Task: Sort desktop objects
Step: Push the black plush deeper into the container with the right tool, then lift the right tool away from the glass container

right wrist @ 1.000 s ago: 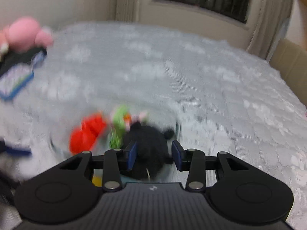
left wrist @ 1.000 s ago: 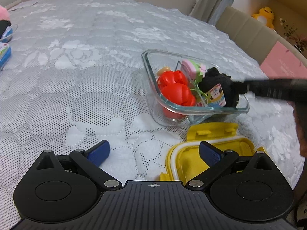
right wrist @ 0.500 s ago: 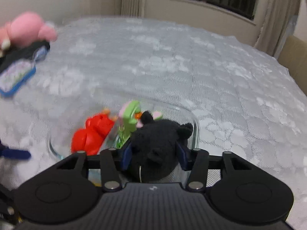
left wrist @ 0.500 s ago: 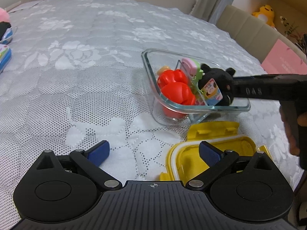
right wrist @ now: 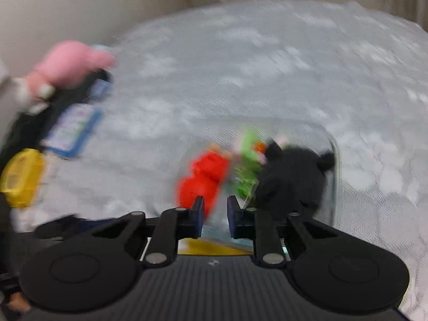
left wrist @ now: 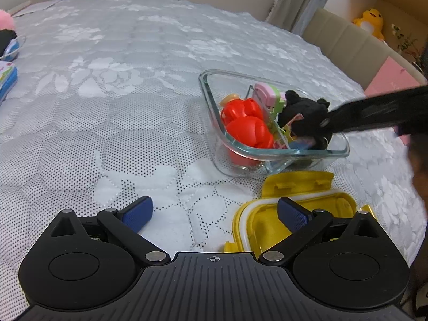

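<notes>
A clear glass container (left wrist: 211, 99) on the white lace cloth holds a red toy (left wrist: 247, 127), a pink and green toy (left wrist: 267, 95) and a black plush toy (left wrist: 305, 117). My left gripper (left wrist: 214, 211) is open and empty, low over the cloth, its right finger over the yellow lid (left wrist: 297, 214). In the blurred right wrist view my right gripper (right wrist: 215, 215) has its jaws narrowly apart with nothing between them, just in front of the container (right wrist: 333, 144). The black plush (right wrist: 291, 179) lies to its right, the red toy (right wrist: 206, 179) to its left.
A pink plush (right wrist: 67, 64) and a blue tin (right wrist: 72, 128) lie at the far left of the table. A blue tin edge (left wrist: 8, 83) shows at the left. Beige seating, a pink box (left wrist: 393, 80) and a yellow duck toy (left wrist: 370, 20) stand beyond the right table edge.
My right gripper let go of the black plush, which now lies in the glass container, and swung left and back with its jaws narrowed. My left gripper has not moved.
</notes>
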Tool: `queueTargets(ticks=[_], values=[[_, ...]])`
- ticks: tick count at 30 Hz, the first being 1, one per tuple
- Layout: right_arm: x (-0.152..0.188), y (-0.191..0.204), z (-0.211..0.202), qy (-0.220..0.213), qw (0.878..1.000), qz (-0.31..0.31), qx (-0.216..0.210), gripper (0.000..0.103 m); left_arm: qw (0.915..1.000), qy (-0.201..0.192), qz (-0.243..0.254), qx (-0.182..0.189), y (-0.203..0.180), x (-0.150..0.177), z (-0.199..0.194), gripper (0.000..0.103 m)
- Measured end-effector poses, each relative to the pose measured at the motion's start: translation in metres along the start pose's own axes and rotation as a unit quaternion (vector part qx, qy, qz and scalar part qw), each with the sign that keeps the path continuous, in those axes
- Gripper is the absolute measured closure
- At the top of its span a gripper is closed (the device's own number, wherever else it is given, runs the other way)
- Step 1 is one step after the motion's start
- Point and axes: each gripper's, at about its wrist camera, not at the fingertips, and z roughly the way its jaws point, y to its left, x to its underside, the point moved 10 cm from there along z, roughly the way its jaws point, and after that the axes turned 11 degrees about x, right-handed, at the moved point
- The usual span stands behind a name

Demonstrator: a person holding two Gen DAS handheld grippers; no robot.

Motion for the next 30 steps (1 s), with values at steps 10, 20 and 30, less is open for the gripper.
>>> queueTargets(ticks=[10,20,30], values=[[-0.045,-0.007,-0.008,-0.119,0.989,-0.026,0.081,0.078,0.9999,-0.004,-0.01,0.0,0.004,-0.002,0.0,0.001],[-0.037,0.004,0.031,-0.083,0.991,-0.053,0.095,0.07,1.0,0.001,-0.003,0.001,0.004,0.001,0.001,0.001],[-0.041,-0.023,-0.015,-0.102,0.983,-0.077,0.13,0.05,1.0,0.001,-0.003,-0.002,0.004,0.001,0.002,0.001]])
